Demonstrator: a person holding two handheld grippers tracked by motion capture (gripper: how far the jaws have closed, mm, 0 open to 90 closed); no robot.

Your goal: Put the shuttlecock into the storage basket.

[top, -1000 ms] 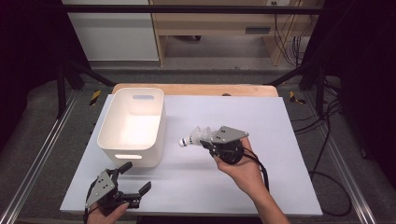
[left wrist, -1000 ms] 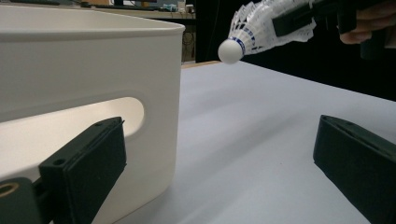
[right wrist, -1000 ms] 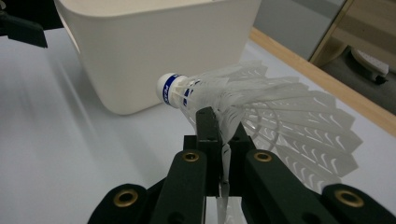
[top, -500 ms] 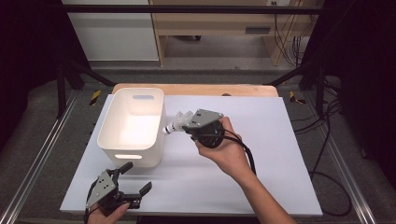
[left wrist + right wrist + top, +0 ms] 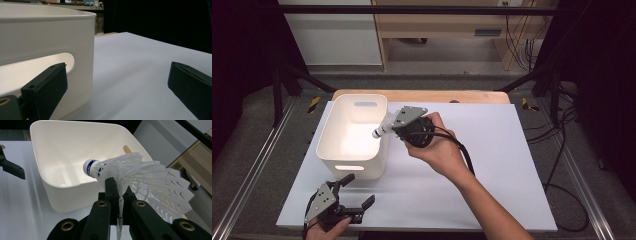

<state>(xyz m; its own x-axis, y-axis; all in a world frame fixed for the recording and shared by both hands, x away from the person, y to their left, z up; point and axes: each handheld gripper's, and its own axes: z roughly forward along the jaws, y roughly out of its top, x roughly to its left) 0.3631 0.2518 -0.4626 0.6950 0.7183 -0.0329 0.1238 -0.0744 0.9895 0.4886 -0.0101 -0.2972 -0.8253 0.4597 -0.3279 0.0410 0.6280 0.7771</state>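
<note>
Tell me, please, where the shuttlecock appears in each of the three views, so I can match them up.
High view: the shuttlecock is left of centre, held by the right gripper over the white bin's right rim.
Left gripper view: not in it.
Right gripper view: centre, cork toward the bin.
Shared landmark: the white bin.

Black two-jaw grippers, right gripper [image 5: 388, 126] and left gripper [image 5: 357, 192], grey three-cornered plates on top, brass-ringed screw holes, black cable trailing, bare forearms.
</note>
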